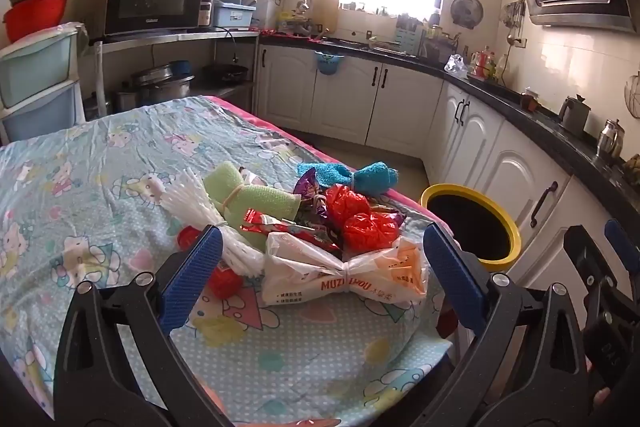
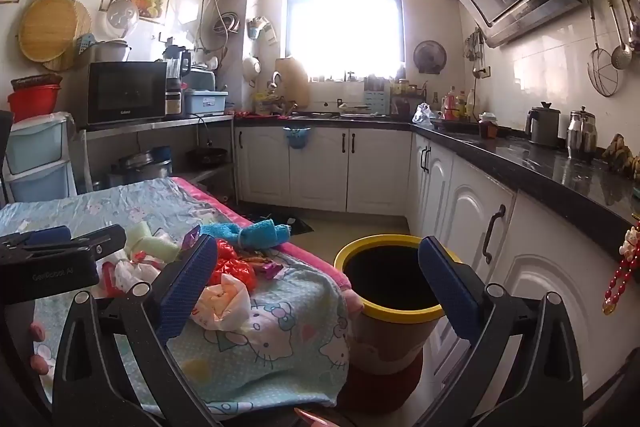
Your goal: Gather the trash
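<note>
The left gripper [image 1: 322,267], jaws spread wide, hovers over the knotted white bag [image 1: 344,277] in the trash pile at the table's corner (nearest the bin), while the right gripper [image 2: 318,281], equally spread and empty, faces the yellow-rimmed bin [image 2: 390,277], presumably ready for drops.

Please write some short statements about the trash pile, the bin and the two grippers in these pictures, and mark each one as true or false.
1. The left hand-held gripper is open, with the white printed plastic bag between its fingers. True.
2. The bin with the yellow rim stands on the table. False: it stands on the floor, beside the table's corner.
3. The right hand-held gripper is shut on a red wrapper. False: it is open and holds nothing.
4. The blue cloth lies at the far edge of the pile. True.
5. The tablecloth is plain white. False: it is light blue with cartoon cats.
</note>
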A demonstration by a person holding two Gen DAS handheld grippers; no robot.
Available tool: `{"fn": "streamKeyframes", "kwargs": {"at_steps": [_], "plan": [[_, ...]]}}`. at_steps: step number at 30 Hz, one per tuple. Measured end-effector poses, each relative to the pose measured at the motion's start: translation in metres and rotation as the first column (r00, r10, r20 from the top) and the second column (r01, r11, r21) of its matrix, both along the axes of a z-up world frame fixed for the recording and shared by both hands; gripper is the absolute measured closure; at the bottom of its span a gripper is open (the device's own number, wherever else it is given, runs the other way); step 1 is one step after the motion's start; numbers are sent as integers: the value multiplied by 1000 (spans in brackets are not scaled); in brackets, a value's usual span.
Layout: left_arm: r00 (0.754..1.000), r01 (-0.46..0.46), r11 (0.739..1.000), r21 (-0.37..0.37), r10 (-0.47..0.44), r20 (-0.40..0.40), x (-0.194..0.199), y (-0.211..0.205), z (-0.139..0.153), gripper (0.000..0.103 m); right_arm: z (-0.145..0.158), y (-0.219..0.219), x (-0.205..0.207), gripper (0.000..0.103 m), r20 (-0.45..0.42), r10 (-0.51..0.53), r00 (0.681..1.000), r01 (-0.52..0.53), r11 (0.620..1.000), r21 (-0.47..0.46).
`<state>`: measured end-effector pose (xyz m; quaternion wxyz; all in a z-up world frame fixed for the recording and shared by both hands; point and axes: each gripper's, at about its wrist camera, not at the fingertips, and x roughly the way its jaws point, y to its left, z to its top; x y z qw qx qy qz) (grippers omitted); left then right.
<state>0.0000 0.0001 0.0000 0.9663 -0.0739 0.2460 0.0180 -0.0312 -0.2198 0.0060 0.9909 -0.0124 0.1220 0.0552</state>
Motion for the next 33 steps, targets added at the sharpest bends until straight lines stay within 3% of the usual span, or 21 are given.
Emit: {"fn": "streamKeyframes", "kwargs": {"at_steps": [33], "plan": [[999, -22, 1000, 2, 22, 39, -2, 5, 8, 11, 7, -5, -4, 5, -1, -1, 1000, 1, 1000, 10]]}}
